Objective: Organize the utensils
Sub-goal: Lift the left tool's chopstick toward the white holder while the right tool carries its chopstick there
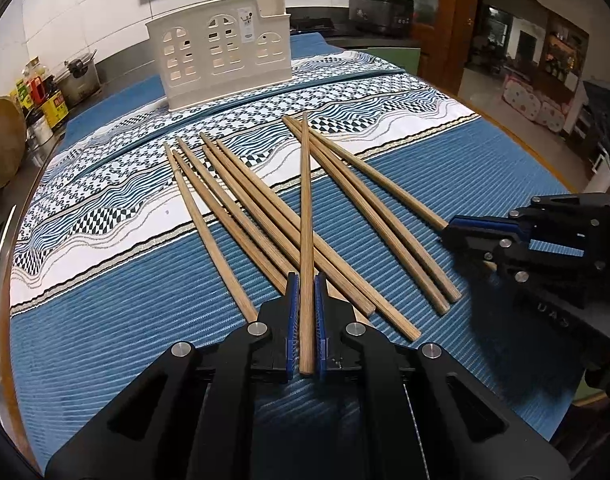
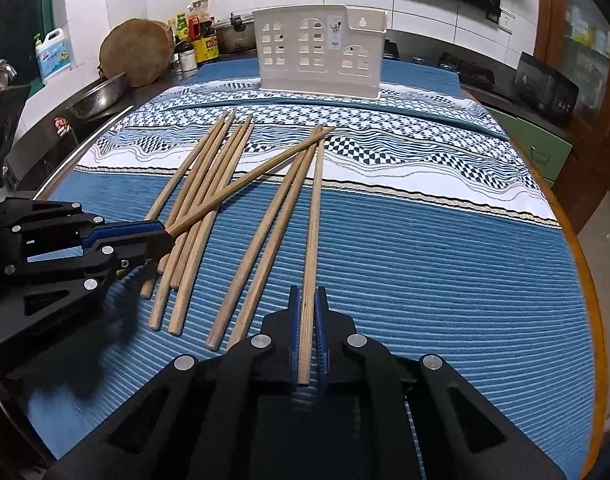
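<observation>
Both grippers are clamped, each on one wooden chopstick. The left gripper (image 1: 306, 280) pinches the thick end of a chopstick (image 1: 305, 216) that lies crossed over the loose ones; the right gripper (image 2: 306, 294) pinches the rightmost chopstick (image 2: 315, 220) of the spread, also near its thick end. The remaining chopsticks (image 1: 241, 208) lie fanned on the blue patterned cloth (image 1: 105, 320), between the grippers and the cream utensil holder (image 1: 221, 60), which stands upright at the far side. Judgement: lift each stick clear before swinging it, since a dragged tip would likely scatter the pile. The grip sits far back, so the long free end may droop or pivot. The holder's top opening is not visible; aim tips downward, slowly.
</observation>
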The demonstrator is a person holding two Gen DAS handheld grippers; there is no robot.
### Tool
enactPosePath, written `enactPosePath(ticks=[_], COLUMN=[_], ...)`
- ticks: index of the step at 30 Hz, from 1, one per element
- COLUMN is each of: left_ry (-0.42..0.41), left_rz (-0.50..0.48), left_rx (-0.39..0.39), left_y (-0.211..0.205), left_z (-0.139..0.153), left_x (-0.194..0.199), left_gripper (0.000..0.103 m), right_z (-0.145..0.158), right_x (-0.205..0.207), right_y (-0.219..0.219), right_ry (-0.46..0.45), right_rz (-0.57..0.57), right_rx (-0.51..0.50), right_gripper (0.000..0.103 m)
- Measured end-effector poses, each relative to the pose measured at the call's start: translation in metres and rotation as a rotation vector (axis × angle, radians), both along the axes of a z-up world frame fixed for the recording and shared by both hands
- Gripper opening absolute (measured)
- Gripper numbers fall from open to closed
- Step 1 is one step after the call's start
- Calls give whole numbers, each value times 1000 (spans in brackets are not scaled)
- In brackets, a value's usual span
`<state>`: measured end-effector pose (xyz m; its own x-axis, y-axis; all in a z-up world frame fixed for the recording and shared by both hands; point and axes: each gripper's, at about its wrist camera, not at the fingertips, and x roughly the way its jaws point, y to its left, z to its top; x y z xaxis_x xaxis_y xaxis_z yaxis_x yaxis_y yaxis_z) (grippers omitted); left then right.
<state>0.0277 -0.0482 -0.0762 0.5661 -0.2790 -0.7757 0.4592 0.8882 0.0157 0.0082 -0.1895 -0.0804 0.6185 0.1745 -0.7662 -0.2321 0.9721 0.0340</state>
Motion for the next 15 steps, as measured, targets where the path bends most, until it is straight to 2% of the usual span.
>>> enactPosePath(ticks=[15], left_ry=[-15], left_rz=[43], left_rx=[-4], left_y=[1], left_z=[3], left_x=[-2], left_gripper=[6], right_z=[26], right_x=[-11], right_y=[-13], right_ry=[-77], right_rz=[1], right_rx=[47], right_gripper=[7])
